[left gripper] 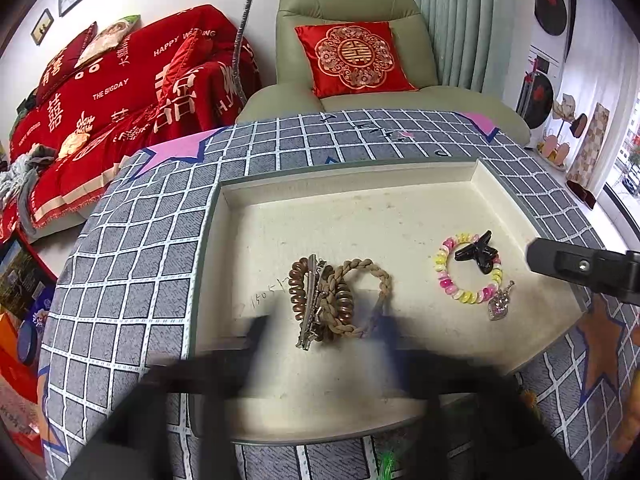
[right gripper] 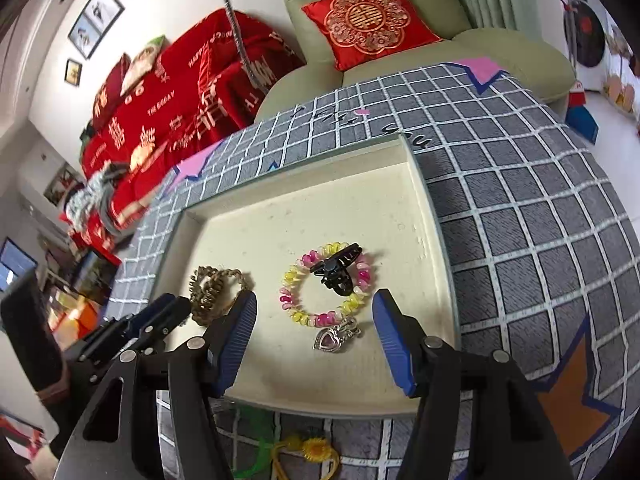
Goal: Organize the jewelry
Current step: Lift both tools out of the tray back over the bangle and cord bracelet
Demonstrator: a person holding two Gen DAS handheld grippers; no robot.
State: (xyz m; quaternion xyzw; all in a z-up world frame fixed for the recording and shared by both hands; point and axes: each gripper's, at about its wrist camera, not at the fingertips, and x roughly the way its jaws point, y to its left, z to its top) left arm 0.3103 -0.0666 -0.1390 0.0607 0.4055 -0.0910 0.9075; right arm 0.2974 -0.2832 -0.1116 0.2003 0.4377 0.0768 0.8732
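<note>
Hair ties (left gripper: 340,300), soft and light with a stiff metal clip (left gripper: 312,300) across them, lie in the tray (right gripper: 424,200) just ahead of the released, blurred left gripper (left gripper: 320,344). Right gripper (right gripper: 314,332) stands open and empty; the pink-yellow coil bracelet (right gripper: 326,290) under a slippery black claw clip (right gripper: 336,274) lies just beyond its fingertips, its heart charm (right gripper: 332,338) between them. I would pinch the springy coil, not the charm.

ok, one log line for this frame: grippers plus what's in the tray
left gripper: open, empty | right gripper: open, empty | tray: brown ties and clip, coil tie, claw clip, heart charm
</note>
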